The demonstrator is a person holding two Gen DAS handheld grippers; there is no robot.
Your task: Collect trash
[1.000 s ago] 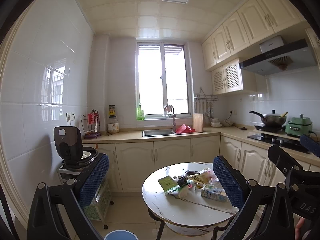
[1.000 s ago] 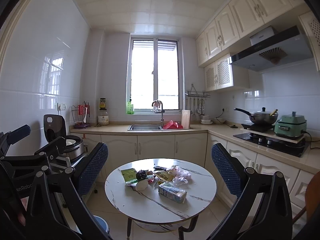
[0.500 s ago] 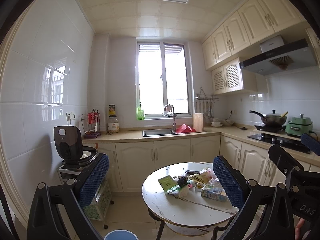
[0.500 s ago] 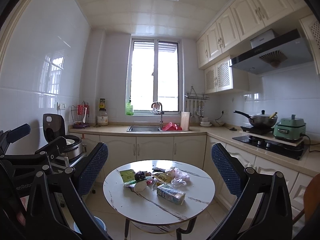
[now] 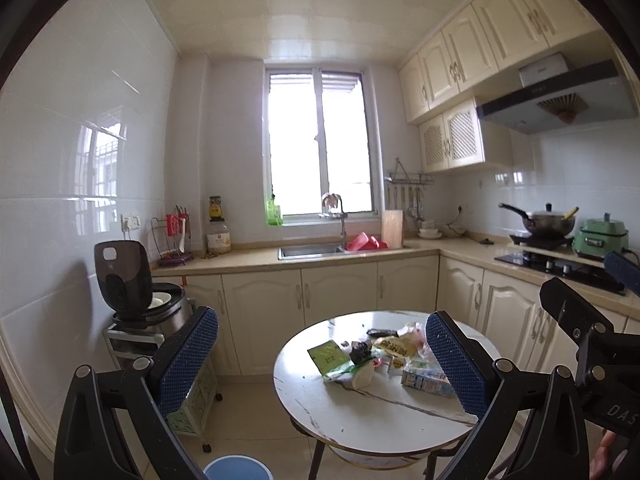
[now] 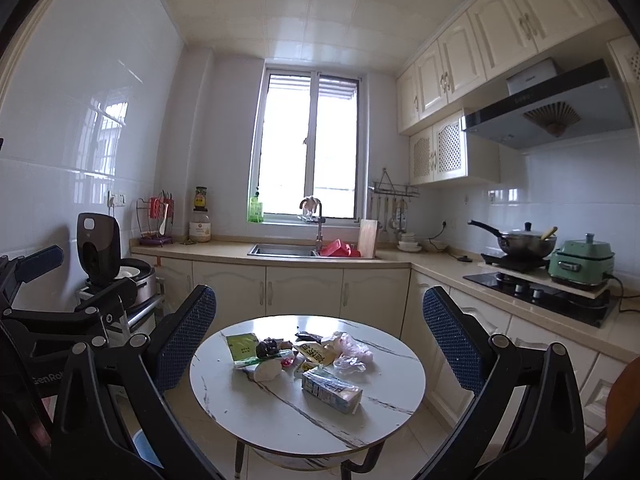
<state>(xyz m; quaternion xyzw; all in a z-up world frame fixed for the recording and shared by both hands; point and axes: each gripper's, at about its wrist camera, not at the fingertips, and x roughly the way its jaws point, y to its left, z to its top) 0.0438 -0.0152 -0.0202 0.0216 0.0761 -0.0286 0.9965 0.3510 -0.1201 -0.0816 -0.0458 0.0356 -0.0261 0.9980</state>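
Note:
A round white marble table (image 6: 280, 420) carries a heap of trash: a green packet (image 6: 242, 346), a dark lump (image 6: 267, 349), a crumpled white tissue (image 6: 267, 370), a yellow wrapper (image 6: 316, 354), a clear plastic bag (image 6: 352, 354) and a milk carton (image 6: 331, 390). My right gripper (image 6: 318, 336) is open, well short of the table, with nothing between its fingers. My left gripper (image 5: 322, 360) is also open and empty, to the left of the table (image 5: 360, 420). From there the carton (image 5: 424, 380) is partly hidden behind one finger.
A blue bin (image 5: 238, 470) stands on the floor by the table's left side. A rice cooker (image 5: 140, 296) sits on a small cart at the left wall. Cabinets, a sink (image 6: 280, 250) and a stove (image 6: 532, 292) run along the back and right.
Almost nothing has moved. The right wrist view has drifted slightly, so the table sits a little further left. Both grippers remain open.

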